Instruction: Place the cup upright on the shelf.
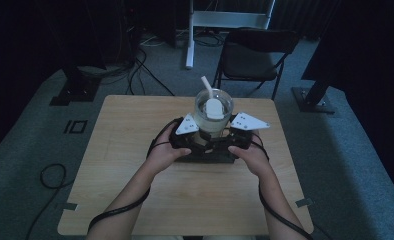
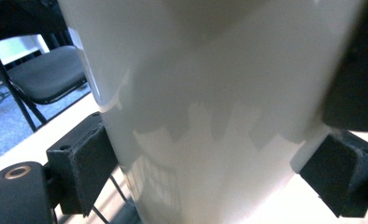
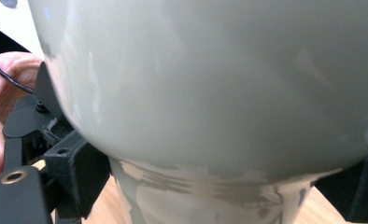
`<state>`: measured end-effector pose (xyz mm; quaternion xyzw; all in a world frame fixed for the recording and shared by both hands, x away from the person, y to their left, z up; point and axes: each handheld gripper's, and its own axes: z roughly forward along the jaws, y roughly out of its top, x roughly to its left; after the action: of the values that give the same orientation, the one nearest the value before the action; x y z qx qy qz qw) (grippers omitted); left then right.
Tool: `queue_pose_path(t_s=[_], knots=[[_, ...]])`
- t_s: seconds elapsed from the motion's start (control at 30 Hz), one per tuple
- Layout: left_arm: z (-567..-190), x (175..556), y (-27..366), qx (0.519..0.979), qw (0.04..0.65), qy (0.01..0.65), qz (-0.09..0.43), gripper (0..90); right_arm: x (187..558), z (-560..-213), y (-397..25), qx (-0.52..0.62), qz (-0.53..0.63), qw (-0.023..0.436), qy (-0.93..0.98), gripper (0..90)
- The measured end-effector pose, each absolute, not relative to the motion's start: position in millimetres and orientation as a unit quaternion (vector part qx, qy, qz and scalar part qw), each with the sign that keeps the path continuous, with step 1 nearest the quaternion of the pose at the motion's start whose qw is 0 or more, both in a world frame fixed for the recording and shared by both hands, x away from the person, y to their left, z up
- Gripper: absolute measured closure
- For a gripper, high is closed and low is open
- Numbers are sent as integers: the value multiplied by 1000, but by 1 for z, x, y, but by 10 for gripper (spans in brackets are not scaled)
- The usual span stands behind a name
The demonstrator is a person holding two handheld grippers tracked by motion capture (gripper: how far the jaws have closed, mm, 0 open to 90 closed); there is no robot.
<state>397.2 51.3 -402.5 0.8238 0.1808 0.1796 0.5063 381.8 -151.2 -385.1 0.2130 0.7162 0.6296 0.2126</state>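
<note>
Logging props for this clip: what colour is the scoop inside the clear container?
White. The scoop stands in the container, its handle leaning past the rim, clearest in the high view.

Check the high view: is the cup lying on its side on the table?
No, the cup stands upright on the table, its open mouth facing up.

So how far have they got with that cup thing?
Done: both grippers have closed in on the clear cup, left gripper and right gripper from either side, with a white scoop-like piece inside it. In hand: the fingers clasp its wall. Left: lifting or moving it; it seems to rest on the table.
</note>
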Motion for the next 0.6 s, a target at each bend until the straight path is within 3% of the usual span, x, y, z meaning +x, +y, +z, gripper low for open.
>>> queue_pose_path(t_s=[0.6], knots=[[-420,436,44,839,480,194,165,117,423,-400,-157,245,613,195,726,89]])
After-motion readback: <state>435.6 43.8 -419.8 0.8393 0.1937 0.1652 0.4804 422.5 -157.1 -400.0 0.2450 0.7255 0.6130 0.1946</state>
